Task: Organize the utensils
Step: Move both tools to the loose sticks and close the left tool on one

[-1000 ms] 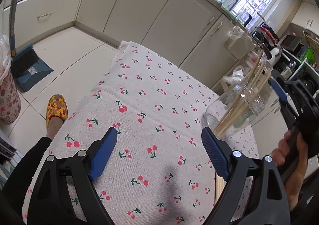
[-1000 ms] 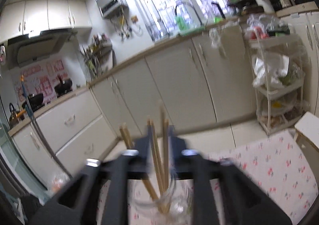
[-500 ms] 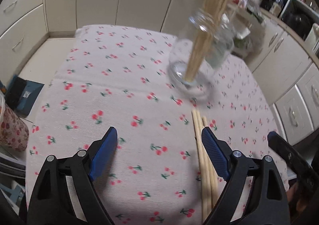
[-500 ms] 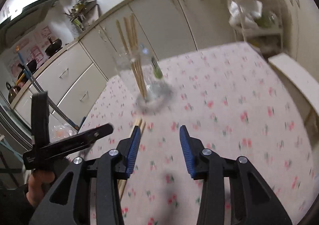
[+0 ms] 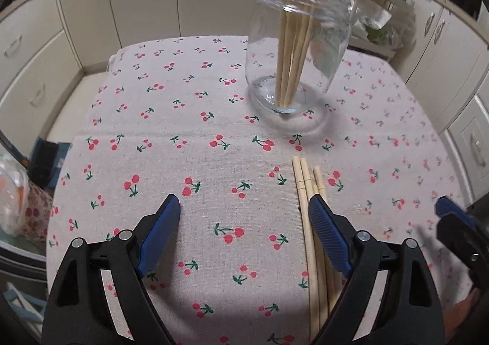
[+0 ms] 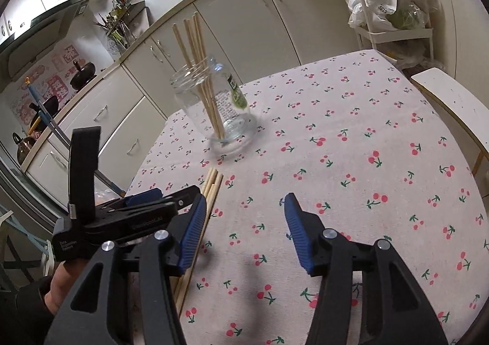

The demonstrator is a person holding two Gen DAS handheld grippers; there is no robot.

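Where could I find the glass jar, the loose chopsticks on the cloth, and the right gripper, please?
glass jar (image 5: 333, 48), left wrist view, bare side wall.
loose chopsticks (image 5: 301, 184), left wrist view, shafts near their far tips.
right gripper (image 6: 243, 230), right wrist view, midway between its fingertips.

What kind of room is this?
Most likely a home kitchen. Cream cabinets run under a counter, pots sit near a range hood, and a table with a cherry tablecloth holds a glass jar of chopsticks.

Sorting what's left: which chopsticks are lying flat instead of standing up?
The loose chopsticks on the cherry tablecloth beside the left gripper lie flat; the others stand in the glass jar.
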